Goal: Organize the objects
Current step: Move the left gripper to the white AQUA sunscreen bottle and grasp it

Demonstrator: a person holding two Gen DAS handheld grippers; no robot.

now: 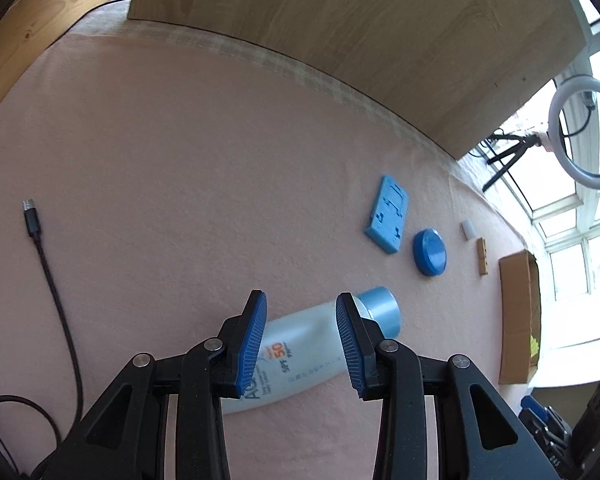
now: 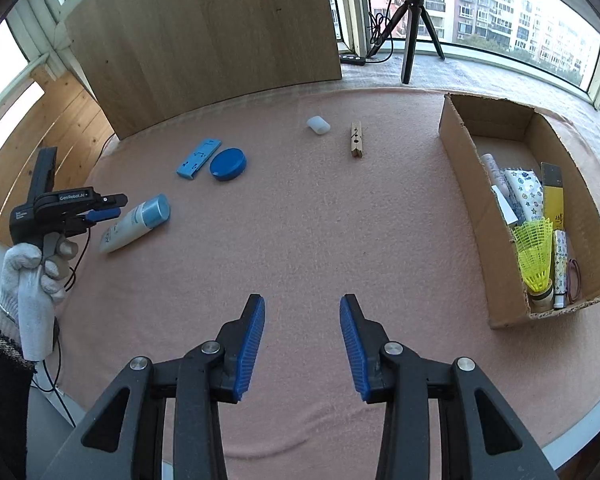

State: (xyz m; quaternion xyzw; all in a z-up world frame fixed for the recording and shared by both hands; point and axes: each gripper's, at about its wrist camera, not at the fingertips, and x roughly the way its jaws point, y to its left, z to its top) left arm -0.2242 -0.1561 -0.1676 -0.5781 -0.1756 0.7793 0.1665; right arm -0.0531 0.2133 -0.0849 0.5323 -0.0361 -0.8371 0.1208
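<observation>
On the pink cloth (image 2: 300,220), the sunscreen bottle (image 2: 134,226) lies flat, cap toward the wooden board (image 2: 204,32).

We see a sunscreen bottle (image 2: 136,224) lying flat at 9 o'clock, blue cap (image 2: 157,210) toward 2 o'clock, a cardboard box (image 2: 466,184) at 3 o'clock.

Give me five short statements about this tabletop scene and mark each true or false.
1. The sunscreen bottle stands upright. False: it lies on its side.
2. The left gripper is over the sunscreen bottle, fingers apart. True.
3. The cardboard box is empty. False: it holds a yellow shuttlecock and other items.
4. The wooden clothespin lies on the pink cloth. True.
5. The right gripper holds the blue round lid. False: nothing is between its fingers.
</observation>
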